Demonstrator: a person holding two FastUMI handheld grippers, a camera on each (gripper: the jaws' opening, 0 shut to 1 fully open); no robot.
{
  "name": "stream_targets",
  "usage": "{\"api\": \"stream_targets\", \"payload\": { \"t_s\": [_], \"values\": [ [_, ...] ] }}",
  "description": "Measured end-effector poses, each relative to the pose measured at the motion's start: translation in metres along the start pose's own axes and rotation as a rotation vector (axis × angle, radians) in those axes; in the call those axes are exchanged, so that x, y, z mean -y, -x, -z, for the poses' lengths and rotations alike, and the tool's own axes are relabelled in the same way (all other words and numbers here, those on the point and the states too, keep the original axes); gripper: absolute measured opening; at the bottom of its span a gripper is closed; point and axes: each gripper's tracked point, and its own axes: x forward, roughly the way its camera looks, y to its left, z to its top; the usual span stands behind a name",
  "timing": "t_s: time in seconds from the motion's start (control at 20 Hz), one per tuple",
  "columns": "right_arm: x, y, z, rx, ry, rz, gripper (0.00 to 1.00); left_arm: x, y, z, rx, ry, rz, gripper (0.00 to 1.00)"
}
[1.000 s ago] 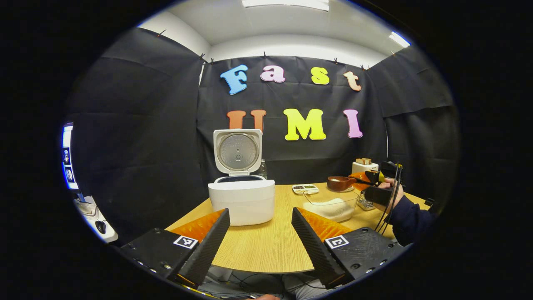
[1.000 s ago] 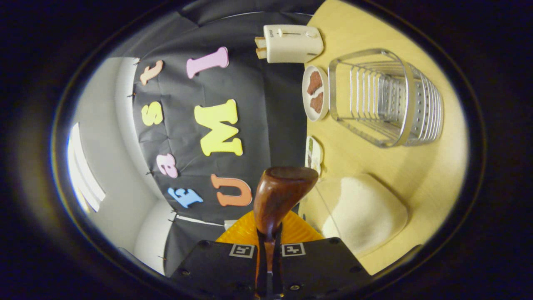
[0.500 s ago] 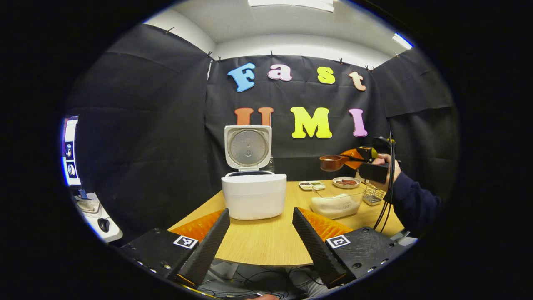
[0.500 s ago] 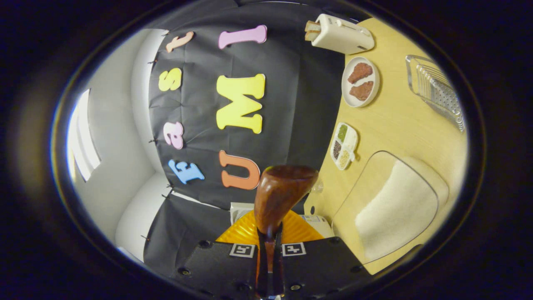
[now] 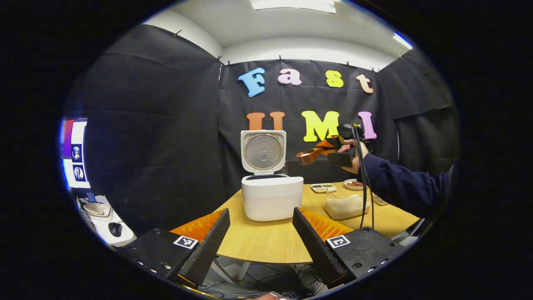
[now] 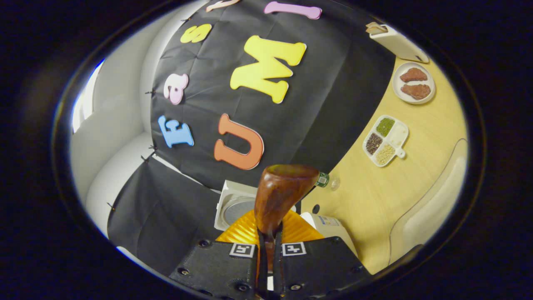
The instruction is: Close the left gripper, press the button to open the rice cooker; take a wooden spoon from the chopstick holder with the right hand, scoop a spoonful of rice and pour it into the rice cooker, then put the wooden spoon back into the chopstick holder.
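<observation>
Two black fingers of the left claw (image 5: pixel 260 237) stand spread apart in the left gripper view, low before the desk (image 5: pixel 266 243). On it sits the rice cooker (image 5: pixel 272 202), lid up. Right of the lid and above the desk, a hand (image 5: pixel 354 152) holds the right claw (image 5: pixel 333 151) with the wooden spoon (image 5: pixel 309 156).

In the right gripper view, the right claw (image 6: pixel 266 254) is pressed onto the wooden spoon (image 6: pixel 280 196); its bowl overlaps the open rice cooker (image 6: pixel 237 206).

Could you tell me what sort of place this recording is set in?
Most likely a staged kitchen corner inside a recording booth, not a real kitchen. Black cloth hangs as walls around one wooden table that carries a rice cooker, a toaster and a plate of meat.
</observation>
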Motion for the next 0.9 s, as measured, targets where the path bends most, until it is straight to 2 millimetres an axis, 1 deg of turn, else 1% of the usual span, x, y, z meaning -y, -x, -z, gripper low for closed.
{"api": "stream_targets", "payload": {
  "t_s": [0.1,0.15,0.2,0.25,0.35,0.45,0.5,0.6,0.7,0.8,0.9],
  "values": [
    [-0.005,-0.031,0.022,-0.027,0.076,0.021,0.10,-0.010,0.005,0.003,-0.004,-0.001,-0.028,0.97],
    [-0.006,-0.046,0.035,-0.043,0.122,0.035,0.11,-0.012,0.008,0.004,-0.005,0.001,-0.036,0.96],
    [-0.009,-0.056,0.047,-0.053,0.162,0.045,0.10,-0.013,0.011,0.006,-0.007,0.004,-0.045,0.96],
    [-0.013,-0.067,0.061,-0.073,0.206,0.046,0.10,-0.019,0.014,0.009,-0.009,0.008,-0.055,0.96],
    [-0.023,-0.086,0.084,-0.114,0.297,0.049,0.11,-0.026,0.018,0.013,-0.020,0.015,-0.084,0.96],
    [-0.029,-0.098,0.102,-0.160,0.419,0.055,0.11,-0.038,0.024,0.015,-0.025,0.025,-0.113,0.96],
    [-0.035,-0.103,0.109,-0.169,0.483,0.053,0.11,-0.043,0.027,0.015,-0.021,0.027,-0.124,0.96],
    [-0.044,-0.112,0.113,-0.157,0.576,0.063,0.11,-0.051,0.034,0.013,-0.014,0.018,-0.142,0.96],
    [-0.051,-0.112,0.116,-0.154,0.662,0.072,0.11,-0.059,0.039,0.011,-0.005,0.000,-0.164,0.96],
    [-0.053,-0.114,0.113,-0.139,0.760,0.102,0.11,-0.063,0.039,0.012,-0.001,0.011,-0.169,0.96],
    [-0.050,-0.119,0.110,-0.129,0.852,0.118,0.11,-0.058,0.039,0.011,0.006,0.028,-0.159,0.96]
  ]
}}
